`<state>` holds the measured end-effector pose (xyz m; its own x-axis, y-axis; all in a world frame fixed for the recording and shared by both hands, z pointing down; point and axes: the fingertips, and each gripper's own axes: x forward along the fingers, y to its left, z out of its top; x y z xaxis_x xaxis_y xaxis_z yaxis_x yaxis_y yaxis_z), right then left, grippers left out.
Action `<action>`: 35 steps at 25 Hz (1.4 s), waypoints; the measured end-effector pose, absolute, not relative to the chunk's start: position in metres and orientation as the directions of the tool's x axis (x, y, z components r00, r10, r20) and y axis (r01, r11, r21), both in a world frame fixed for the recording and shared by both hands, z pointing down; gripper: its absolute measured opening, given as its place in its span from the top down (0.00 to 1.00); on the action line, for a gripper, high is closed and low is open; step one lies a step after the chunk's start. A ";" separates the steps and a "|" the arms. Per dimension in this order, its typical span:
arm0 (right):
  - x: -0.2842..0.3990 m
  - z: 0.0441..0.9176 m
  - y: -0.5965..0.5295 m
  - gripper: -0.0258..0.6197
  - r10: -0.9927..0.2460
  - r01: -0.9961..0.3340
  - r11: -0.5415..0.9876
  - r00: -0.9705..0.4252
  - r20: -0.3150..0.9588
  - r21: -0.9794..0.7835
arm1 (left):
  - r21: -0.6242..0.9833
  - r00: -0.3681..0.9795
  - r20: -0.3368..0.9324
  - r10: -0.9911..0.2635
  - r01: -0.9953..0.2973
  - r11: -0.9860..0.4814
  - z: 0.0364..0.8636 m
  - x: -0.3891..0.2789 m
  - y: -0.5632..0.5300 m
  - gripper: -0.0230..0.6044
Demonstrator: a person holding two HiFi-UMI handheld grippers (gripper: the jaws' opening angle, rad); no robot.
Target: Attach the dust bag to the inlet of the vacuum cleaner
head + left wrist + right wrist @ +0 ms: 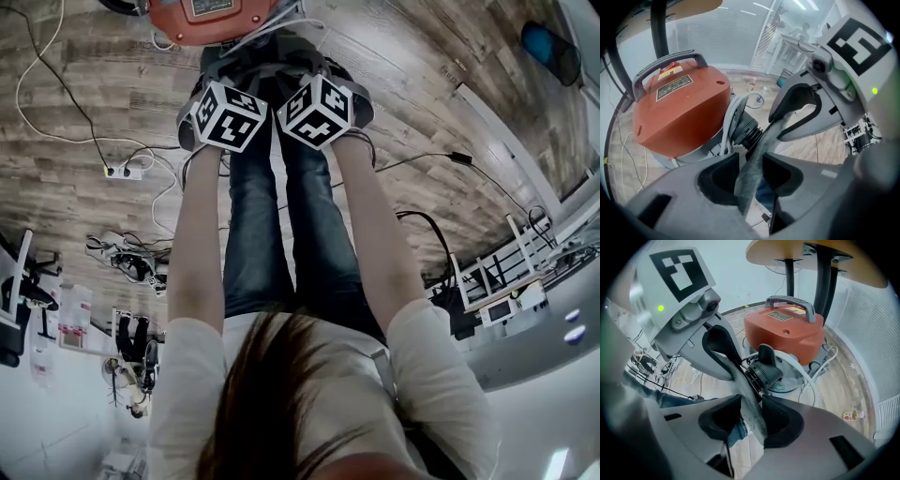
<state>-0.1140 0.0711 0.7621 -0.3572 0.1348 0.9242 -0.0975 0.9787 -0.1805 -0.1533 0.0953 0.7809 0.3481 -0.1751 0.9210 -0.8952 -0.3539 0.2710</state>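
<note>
1. Currently, the orange-red domed vacuum cleaner point(679, 112) with its grey carrying handle is sitting on the wooden plank floor point(94, 84), filling the upper left of the left gripper view.
2. Its black ribbed plastic inlet point(749, 131) is sticking out toward the middle of that frame, beside a loop of white tube point(732, 115).
3. The grey woven fabric dust bag point(758, 152) is showing as a narrow strip in the lower centre, running from just in front of the inlet down between both tools.
4. The left tool point(751, 176) is standing with its jaws apart. The cloth is passing loosely through the gap, and the pads are not pressing on it.
5. The right tool point(751, 420) is likewise standing parted, with the same strip lying slack between its pads.
6. In the head view both tools are pointing steeply down at the top centre, and their marker cubes point(228, 117) are hiding the bag.
7. Judging by its folds, the bag is looking soft, light and limp, so it is likely to sag wherever it is not being held.
8. A hold on the hem around the bag's mouth, at opposite sides, seems best for keeping the opening stretched while it is being worked over the stiff inlet.
</note>
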 end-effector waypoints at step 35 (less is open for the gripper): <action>-0.126 0.572 0.029 0.96 -0.082 -0.466 0.843 -0.604 0.792 -0.268 | 0.211 0.148 0.812 -0.564 -0.976 0.048 0.590 -0.188 0.077 0.93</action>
<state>-0.1258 0.0293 0.5719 -0.6044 -0.0823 0.7924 -0.4660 0.8433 -0.2678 -0.1885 0.0771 0.5899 0.1480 -0.5640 0.8124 -0.9763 0.0478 0.2111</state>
